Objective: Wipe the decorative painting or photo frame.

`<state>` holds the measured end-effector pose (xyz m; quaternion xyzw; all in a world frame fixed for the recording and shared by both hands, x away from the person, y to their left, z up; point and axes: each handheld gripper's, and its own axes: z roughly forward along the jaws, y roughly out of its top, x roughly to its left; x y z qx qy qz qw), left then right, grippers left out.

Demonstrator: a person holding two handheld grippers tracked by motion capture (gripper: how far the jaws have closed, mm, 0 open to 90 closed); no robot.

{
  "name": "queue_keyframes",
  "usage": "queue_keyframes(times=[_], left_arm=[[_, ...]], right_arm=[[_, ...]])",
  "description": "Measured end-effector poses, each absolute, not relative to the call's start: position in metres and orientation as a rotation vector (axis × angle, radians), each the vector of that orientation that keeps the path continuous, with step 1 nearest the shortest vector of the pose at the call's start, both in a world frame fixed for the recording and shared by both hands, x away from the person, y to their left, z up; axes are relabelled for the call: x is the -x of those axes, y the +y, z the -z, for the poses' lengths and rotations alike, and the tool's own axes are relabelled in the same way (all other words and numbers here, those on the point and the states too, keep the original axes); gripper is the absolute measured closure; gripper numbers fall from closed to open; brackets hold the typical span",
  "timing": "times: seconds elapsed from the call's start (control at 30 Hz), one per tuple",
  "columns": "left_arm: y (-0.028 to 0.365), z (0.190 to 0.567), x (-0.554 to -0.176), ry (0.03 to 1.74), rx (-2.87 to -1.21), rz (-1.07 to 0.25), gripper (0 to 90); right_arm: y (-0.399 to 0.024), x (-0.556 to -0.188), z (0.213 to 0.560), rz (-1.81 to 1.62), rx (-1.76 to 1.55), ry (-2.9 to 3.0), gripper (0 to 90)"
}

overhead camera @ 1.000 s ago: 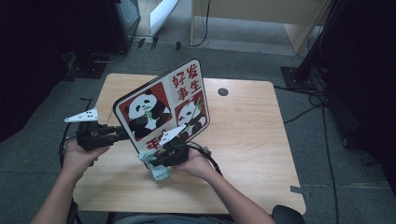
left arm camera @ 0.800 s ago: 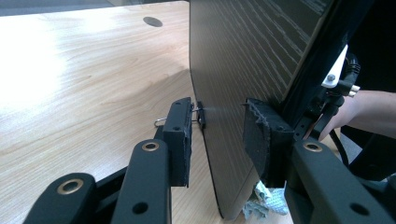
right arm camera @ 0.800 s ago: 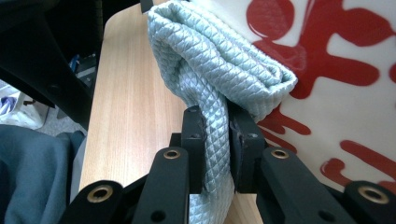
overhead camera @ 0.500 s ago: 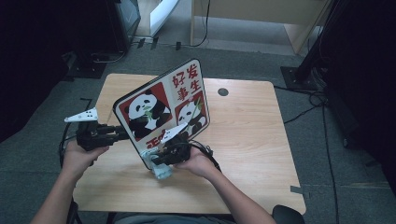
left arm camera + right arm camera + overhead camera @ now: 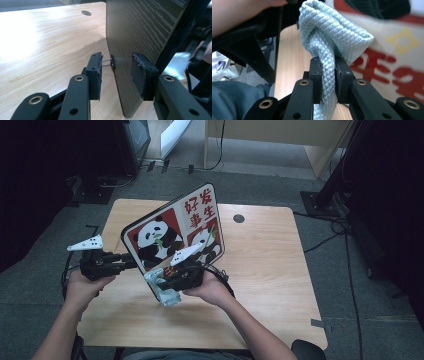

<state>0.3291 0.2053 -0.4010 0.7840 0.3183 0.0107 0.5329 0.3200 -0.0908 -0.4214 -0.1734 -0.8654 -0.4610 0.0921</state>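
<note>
Standing tilted on wooden surface (image 5: 280,270): panda board (image 5: 170,232), propped upright so printed face can be wiped. Bracing board from its left edge: left gripper (image 5: 116,68), jaws spread either side of edge, gap visible, pads not pressing. Pinching bunched pale blue cloth (image 5: 329,42) tight: right gripper (image 5: 328,75), pressed against board's lower front beside red lettering. Round grommet hole (image 5: 239,218) in surface behind board, well apart. Dark floor with cables (image 5: 340,227) around; nothing blocking cloth's path.

I count one panda board (image 5: 172,232) and one pale blue cloth (image 5: 162,287). I carry two grippers: my left gripper (image 5: 131,261) and my right gripper (image 5: 161,284). One table (image 5: 270,270) lies below.
</note>
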Motion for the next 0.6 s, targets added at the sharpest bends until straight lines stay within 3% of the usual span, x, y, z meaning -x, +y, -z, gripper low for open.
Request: queue_keyframes(times=[0.6], left_arm=[[0.212,0.405,-0.333,0.784,-1.863,-0.033,58.1]], right_arm=[[-0.058,-0.321,0.353,1.443,0.428,-2.570,78.8]])
